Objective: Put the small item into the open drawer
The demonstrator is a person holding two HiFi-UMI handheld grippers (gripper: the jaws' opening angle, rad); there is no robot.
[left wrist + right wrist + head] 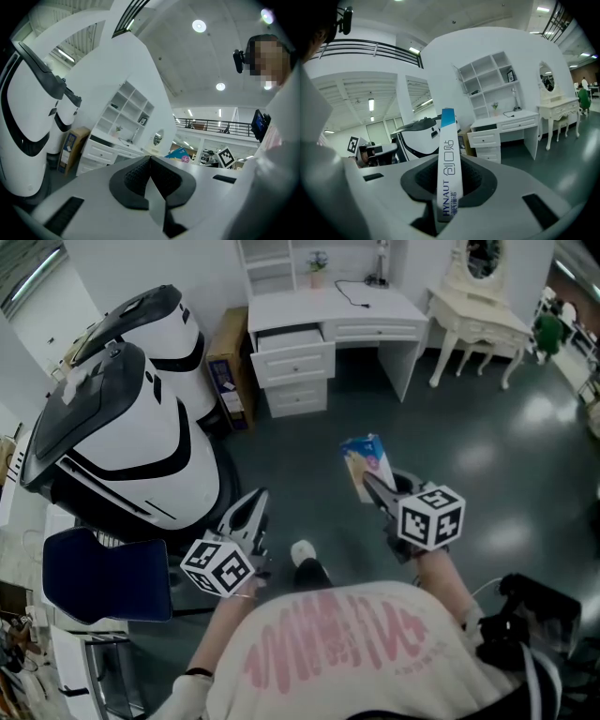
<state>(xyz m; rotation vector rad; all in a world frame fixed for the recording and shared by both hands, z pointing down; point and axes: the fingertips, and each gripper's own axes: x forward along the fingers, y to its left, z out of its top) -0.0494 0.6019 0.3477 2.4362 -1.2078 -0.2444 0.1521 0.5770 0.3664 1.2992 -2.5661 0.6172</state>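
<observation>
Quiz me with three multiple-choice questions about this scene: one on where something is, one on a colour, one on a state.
1. Where is the open drawer?
A. Top of the stack under the white desk
B. Middle of that stack
C. Bottom of that stack

2. What colour is the far end of the small box in the right gripper?
A. Red
B. Blue
C. Green

3. How do the fingers of the left gripper stand?
A. Wide apart
B. Clamped on a box
C. Together, nothing between them

Answers:
1 A: the top drawer's front juts out, with a dark gap behind it.
2 B: the right gripper view shows a blue end.
3 C: the left gripper view shows the pads meeting, with nothing held.
</observation>
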